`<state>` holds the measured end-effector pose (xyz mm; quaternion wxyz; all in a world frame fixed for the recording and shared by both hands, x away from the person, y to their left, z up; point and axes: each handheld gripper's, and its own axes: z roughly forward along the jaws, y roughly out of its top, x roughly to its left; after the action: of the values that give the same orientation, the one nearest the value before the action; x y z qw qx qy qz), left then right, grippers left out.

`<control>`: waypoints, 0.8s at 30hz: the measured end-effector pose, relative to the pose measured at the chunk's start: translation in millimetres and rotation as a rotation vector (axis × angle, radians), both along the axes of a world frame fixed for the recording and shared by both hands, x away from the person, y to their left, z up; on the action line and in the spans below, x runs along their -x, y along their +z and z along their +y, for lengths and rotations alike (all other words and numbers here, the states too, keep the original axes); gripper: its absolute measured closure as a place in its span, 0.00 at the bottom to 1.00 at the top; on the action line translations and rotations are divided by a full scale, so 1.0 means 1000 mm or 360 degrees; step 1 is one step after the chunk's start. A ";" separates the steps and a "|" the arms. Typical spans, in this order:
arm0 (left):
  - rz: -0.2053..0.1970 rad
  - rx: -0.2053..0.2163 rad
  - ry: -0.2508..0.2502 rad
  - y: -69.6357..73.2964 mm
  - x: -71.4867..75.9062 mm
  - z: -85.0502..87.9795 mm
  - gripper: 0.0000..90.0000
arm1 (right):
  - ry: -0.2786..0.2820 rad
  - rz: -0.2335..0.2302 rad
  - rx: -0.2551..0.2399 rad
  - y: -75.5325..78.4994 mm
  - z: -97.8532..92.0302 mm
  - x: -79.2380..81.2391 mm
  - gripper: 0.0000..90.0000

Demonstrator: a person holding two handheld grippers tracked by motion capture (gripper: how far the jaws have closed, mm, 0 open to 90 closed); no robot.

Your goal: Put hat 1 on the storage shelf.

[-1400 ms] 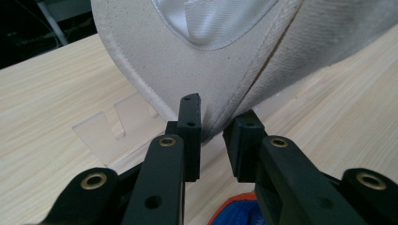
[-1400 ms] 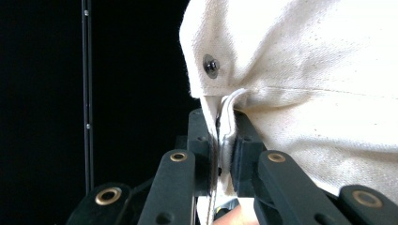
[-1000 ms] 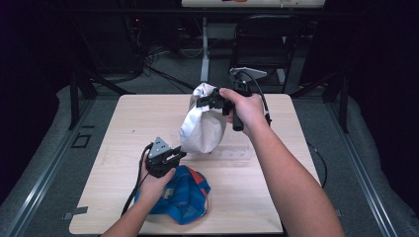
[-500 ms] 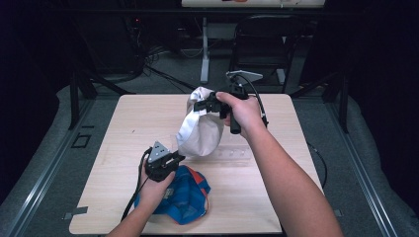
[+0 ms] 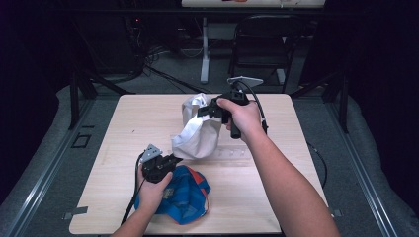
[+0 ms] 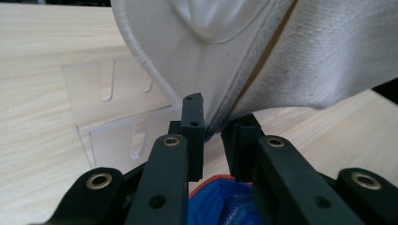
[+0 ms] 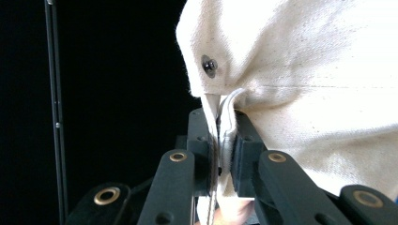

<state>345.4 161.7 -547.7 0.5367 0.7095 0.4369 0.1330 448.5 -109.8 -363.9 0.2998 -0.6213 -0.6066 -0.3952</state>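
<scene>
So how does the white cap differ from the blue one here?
The white cap is plain cream cloth, while the blue cap is blue with orange patches. The white cap hangs above the table, pinched by the left gripper and the right gripper; the blue cap lies on the table, ungripped. Both are soft fabric caps.

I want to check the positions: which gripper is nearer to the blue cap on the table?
Left. The left gripper sits just above the blue cap, pinching the low edge of the white cap. The right gripper holds the white cap's top edge, farther back on the table.
</scene>
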 end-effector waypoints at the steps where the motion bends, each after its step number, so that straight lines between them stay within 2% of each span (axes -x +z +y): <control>1: 0.0006 0.0013 -0.0002 -0.001 0.000 0.001 0.89 | 0.0015 0.0000 0.0003 -0.001 0.000 0.000 0.90; 4: 0.0033 0.0071 0.0020 -0.004 0.000 0.002 0.89 | 0.0008 -0.0001 0.0009 -0.004 0.002 0.000 0.90; 5: 0.0033 0.0071 0.0020 -0.004 0.000 0.002 0.89 | 0.0015 -0.0005 0.0016 -0.005 0.003 0.000 0.90; 8: 0.0102 0.0078 0.0012 -0.009 -0.002 0.005 0.89 | 0.0014 -0.0001 0.0035 -0.008 0.006 0.000 0.90; 9: 0.0102 0.0078 0.0012 -0.009 -0.002 0.005 0.89 | 0.0014 -0.0001 0.0035 -0.008 0.006 0.000 0.90; 10: 0.0132 0.0052 0.0024 -0.012 -0.002 0.004 0.89 | 0.0022 0.0009 0.0060 -0.012 0.008 -0.001 0.90; 11: 0.0132 0.0052 0.0024 -0.012 -0.002 0.004 0.89 | 0.0022 0.0009 0.0060 -0.012 0.008 -0.001 0.90; 12: 0.0102 -0.0051 0.0029 -0.012 0.000 -0.001 0.90 | 0.0023 0.0012 0.0081 -0.016 0.009 -0.001 0.90; 13: 0.0092 -0.0072 0.0033 -0.011 0.001 -0.003 0.91 | 0.0021 0.0012 0.0078 -0.018 0.008 -0.001 0.90; 17: 0.0094 -0.0070 0.0027 -0.011 0.000 -0.002 0.91 | 0.0000 0.0007 0.0075 -0.020 0.006 -0.001 0.89; 18: 0.0101 -0.0106 0.0005 -0.009 0.001 -0.002 0.91 | 0.0002 -0.0001 0.0076 -0.020 0.005 -0.001 0.87; 19: 0.0076 -0.0107 0.0024 -0.009 0.001 -0.003 0.90 | -0.0010 -0.0005 0.0075 -0.019 0.004 -0.001 0.85; 21: 0.0079 -0.0122 0.0034 -0.008 0.002 -0.003 0.87 | -0.0014 -0.0025 0.0074 -0.018 0.002 0.001 0.83; 23: 0.0077 -0.0106 0.0049 -0.005 0.004 -0.001 0.79 | -0.0012 -0.0039 0.0078 -0.017 0.001 0.001 0.81; 24: 0.0052 -0.0099 0.0039 -0.001 0.008 0.001 0.77 | -0.0031 -0.0066 0.0084 -0.016 -0.002 0.002 0.78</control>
<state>337.8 162.9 -548.6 0.5055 0.7224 0.4501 0.1414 446.3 -112.1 -379.7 0.2667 -0.6265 -0.6168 -0.3949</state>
